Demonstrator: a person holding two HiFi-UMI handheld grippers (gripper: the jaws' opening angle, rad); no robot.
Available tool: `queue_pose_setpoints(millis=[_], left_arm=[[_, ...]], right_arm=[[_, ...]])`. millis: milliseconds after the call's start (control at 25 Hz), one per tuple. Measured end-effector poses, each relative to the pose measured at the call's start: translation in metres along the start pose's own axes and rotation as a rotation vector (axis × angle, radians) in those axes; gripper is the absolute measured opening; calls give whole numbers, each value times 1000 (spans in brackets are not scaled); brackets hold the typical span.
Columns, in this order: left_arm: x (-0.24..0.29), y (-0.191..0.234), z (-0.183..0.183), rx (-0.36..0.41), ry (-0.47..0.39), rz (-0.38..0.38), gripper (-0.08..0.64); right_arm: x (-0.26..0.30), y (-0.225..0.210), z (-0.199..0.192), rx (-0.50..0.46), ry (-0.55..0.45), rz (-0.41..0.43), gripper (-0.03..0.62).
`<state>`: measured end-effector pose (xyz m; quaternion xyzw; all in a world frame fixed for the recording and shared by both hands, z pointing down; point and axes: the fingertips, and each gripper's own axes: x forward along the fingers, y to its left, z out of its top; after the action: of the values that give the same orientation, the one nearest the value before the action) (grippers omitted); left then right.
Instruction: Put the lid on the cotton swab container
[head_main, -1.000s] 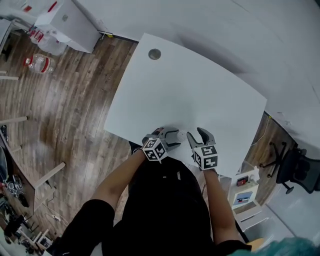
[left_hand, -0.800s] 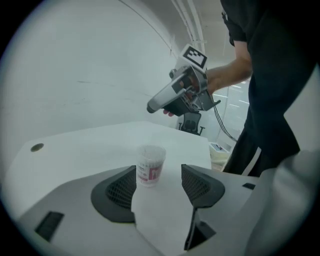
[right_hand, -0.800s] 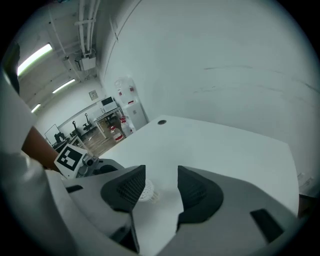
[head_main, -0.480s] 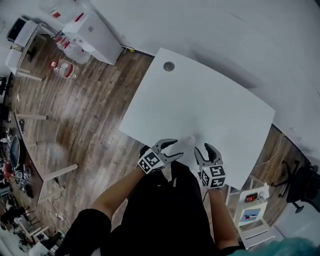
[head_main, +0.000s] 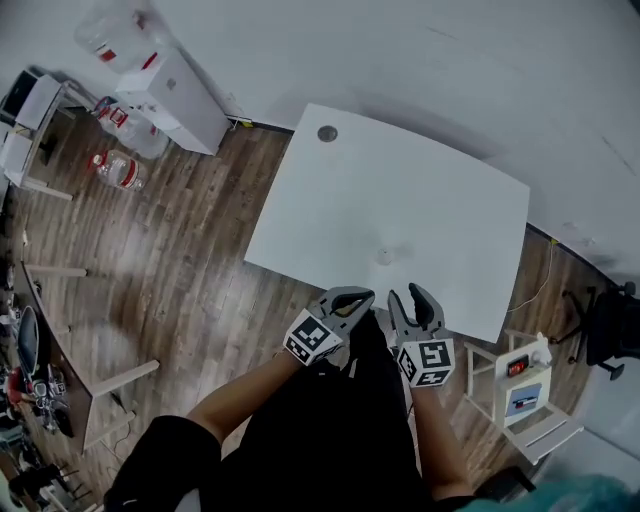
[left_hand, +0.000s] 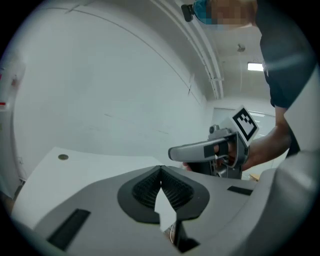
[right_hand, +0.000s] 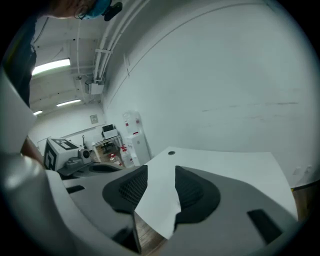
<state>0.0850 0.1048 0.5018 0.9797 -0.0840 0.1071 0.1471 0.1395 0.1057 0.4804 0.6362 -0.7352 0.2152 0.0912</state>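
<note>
In the head view a small round white cotton swab container (head_main: 385, 257) stands alone near the front edge of the white table (head_main: 420, 200); whether its lid is on I cannot tell at this size. Both grippers hang off the table, in front of the person's body. My left gripper (head_main: 361, 297) (left_hand: 160, 169) is shut with nothing in it. My right gripper (head_main: 414, 294) (right_hand: 161, 175) is open and holds nothing, and its jaws have just been closing a little. The right gripper (left_hand: 172, 152) shows level at the right of the left gripper view.
A round grey grommet (head_main: 327, 133) sits in the table's far corner. On the wood floor at the left stand a white cabinet (head_main: 175, 95) and water bottles (head_main: 112, 168). A small white shelf unit (head_main: 515, 385) and a black office chair (head_main: 610, 330) stand at the right.
Both grippers have drawn up and back from the container, off the table's front edge toward the person. The left jaws went from wide open to shut. The container stays on the table.
</note>
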Motion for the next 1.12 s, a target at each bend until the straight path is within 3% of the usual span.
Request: queue_pose_setpoints(millis=[200, 280, 520, 640, 760, 1120], left_arm=[[-61, -28, 19, 13, -34, 40, 12], [-85, -43, 24, 37, -40, 84, 12], [-133, -82, 37, 60, -63, 160, 12], [-138, -96, 52, 106, -85, 186, 12], [-135, -107, 66, 105, -109, 194, 12], [-126, -145, 85, 122, -154, 177, 12]], right_arm=[[-52, 55, -27, 92, -72, -154, 97], [-71, 79, -28, 79, -93, -192, 66], [-111, 131, 0, -15, -151, -259, 58], [-137, 137, 17, -51, -209, -292, 58], [-156, 136, 29, -68, -256, -304, 58], [-184, 137, 29, -113, -267, -357, 37]])
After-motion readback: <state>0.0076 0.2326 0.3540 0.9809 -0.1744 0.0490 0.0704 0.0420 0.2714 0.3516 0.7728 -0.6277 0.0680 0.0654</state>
